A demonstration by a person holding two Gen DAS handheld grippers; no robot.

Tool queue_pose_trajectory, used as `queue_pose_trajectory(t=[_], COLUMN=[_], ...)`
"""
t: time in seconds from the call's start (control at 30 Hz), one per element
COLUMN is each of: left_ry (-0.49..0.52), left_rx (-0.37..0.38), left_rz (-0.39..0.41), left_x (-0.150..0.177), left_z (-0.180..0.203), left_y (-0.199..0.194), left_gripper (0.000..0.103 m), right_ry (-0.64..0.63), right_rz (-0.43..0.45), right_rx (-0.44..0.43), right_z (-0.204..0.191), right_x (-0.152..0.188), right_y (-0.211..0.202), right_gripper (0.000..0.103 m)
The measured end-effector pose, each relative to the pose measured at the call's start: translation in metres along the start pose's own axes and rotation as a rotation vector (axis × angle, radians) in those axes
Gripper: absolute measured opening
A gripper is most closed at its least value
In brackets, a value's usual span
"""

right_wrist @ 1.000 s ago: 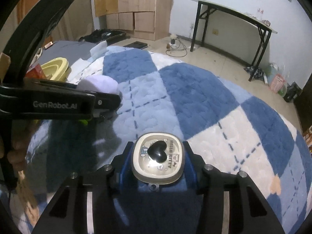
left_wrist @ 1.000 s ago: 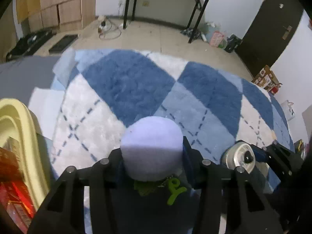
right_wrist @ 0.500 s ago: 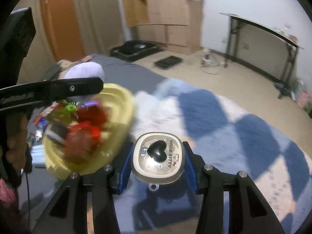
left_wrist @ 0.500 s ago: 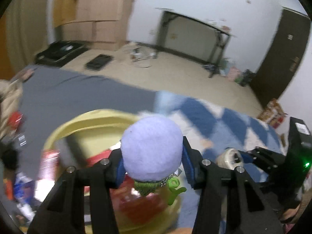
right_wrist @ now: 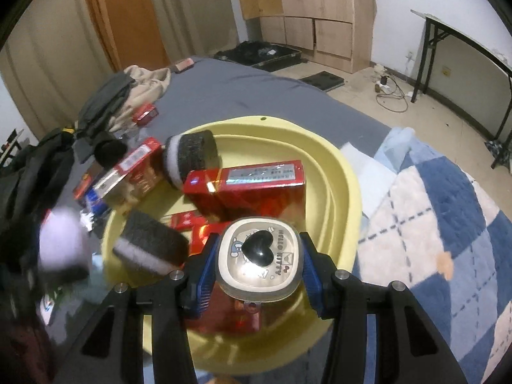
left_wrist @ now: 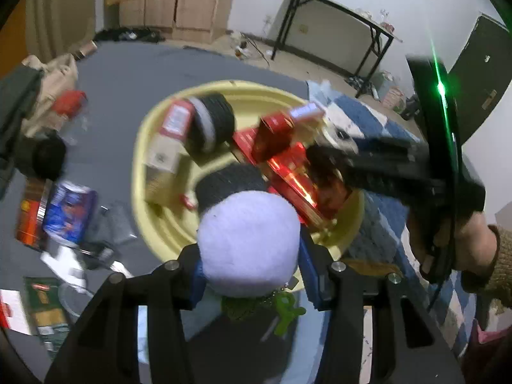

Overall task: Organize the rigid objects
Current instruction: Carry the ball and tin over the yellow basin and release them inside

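My left gripper (left_wrist: 252,272) is shut on a lavender plush ball (left_wrist: 249,243) with a green clip hanging under it, held above the near rim of a yellow basin (left_wrist: 142,166). My right gripper (right_wrist: 257,272) is shut on a cream Hello Kitty box (right_wrist: 259,259) with a black heart knob, over the same yellow basin (right_wrist: 336,169). In the basin lie red boxes (right_wrist: 246,185) and two dark sponges (right_wrist: 192,153). The lavender ball (right_wrist: 60,243) shows blurred at the left of the right wrist view. A hand (left_wrist: 454,240) carries the right tool in the left wrist view.
The basin sits on a grey sheet (right_wrist: 243,92) beside a blue and white checked rug (right_wrist: 448,211). Loose packets (left_wrist: 68,211), a black cup (left_wrist: 48,156) and crumpled clothes (right_wrist: 128,89) litter the sheet to the left. A black-legged table (right_wrist: 464,41) stands by the far wall.
Both grippers swung from above the checked rug to above the yellow basin, which now fills both views. Each keeps its hold on its object.
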State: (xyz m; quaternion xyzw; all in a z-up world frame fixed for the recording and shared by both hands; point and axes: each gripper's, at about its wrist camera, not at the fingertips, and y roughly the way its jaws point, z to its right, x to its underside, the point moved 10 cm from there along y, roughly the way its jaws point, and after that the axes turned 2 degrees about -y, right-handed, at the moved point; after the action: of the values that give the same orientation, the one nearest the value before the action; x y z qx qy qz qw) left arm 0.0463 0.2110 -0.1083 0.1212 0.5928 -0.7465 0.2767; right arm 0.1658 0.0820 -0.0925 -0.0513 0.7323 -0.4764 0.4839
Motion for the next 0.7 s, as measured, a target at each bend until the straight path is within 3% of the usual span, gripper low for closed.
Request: queue_pose_trajectory(t=[0.37,0.5,0.7], left_ry=[0.003,-0.041,-0.02], left_rx=[-0.032,-0.023,-0.053], left_rz=[-0.029,-0.047,-0.031], left_x=[-0.015,-0.01,-0.002], left_z=[-0.01,-0.018,-0.018], left_y=[0.057,0.065,0.066], left_gripper=[0.05,0.051,0.056], right_ry=[0.015,0.007,0.015], right_rz=[-0.021,-0.018,-0.015], right_rx=[0.028,0.018,0.003], right_z=[-0.007,-0.011,-0.011], right_x=[-0.025,-0.031,-0.033], right_y=[0.038,0.046,0.055], right_gripper=[0.047,0.047,0.047])
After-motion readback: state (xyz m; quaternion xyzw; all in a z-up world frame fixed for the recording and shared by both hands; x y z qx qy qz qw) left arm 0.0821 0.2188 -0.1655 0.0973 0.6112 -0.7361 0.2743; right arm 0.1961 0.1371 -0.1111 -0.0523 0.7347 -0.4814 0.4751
